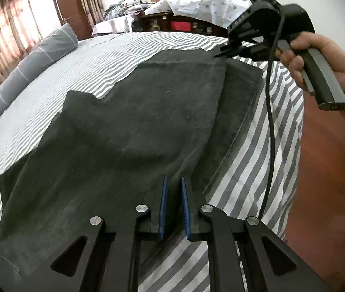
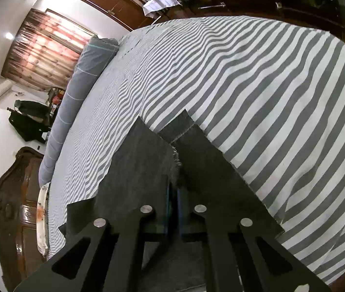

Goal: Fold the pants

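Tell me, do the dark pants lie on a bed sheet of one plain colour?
No, the pants lie on a bed sheet with grey and white stripes.

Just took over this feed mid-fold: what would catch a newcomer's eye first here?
The dark grey pants sprawl across the striped bedsheet, filling the middle of the left wrist view. The right gripper pinches their far corner, and the left gripper has pinched the near edge. A grey bolster lines the bed's far side.
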Demonstrator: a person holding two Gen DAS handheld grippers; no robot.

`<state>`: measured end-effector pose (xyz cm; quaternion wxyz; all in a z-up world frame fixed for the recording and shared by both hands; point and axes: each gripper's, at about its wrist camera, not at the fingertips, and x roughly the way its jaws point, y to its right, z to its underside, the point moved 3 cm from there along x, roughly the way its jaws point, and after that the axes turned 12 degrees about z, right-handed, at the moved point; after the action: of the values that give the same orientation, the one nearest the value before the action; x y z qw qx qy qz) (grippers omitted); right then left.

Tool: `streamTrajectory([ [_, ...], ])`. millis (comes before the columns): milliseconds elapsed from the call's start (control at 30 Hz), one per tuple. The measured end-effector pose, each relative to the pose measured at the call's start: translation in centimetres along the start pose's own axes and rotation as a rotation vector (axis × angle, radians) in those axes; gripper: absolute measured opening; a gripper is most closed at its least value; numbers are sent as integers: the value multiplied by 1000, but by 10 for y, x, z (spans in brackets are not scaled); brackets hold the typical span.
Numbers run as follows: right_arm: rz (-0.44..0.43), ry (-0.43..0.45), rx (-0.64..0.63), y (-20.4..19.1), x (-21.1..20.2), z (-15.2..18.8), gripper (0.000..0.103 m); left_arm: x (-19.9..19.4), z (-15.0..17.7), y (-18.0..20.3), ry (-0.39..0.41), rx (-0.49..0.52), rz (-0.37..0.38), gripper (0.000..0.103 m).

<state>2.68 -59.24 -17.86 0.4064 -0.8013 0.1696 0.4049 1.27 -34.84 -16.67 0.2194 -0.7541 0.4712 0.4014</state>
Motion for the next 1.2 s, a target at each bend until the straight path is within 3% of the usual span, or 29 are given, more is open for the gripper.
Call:
streamTrajectory([
  [133,18,9,-9,-5,-6,-1,4,6,-6,0,-11,5,-13,3],
  [433,90,102,-60,-8,-50,4,3,-13,-16,3,20,27,20,1],
  [567,139,100,-57,8,-61,18,3,-16,-13,6,9,49,54,1],
  [733,197,73,-20,30,-54,35,3,-12,-5,19,-26,104,85,1],
  [967,285,29,-18,41,-27,37,3,-9,-3,26,-42,94,171,1],
  [1067,296,14,-25,37,-26,34,6,-3,-2,30,-52,101,157,1],
  [1133,297,3,-12,38,-33,31,16,-4,-3,26,-53,62,166,2],
  [1200,306,21,-7,38,-46,27,35,-14,-6,19,-31,20,180,3],
])
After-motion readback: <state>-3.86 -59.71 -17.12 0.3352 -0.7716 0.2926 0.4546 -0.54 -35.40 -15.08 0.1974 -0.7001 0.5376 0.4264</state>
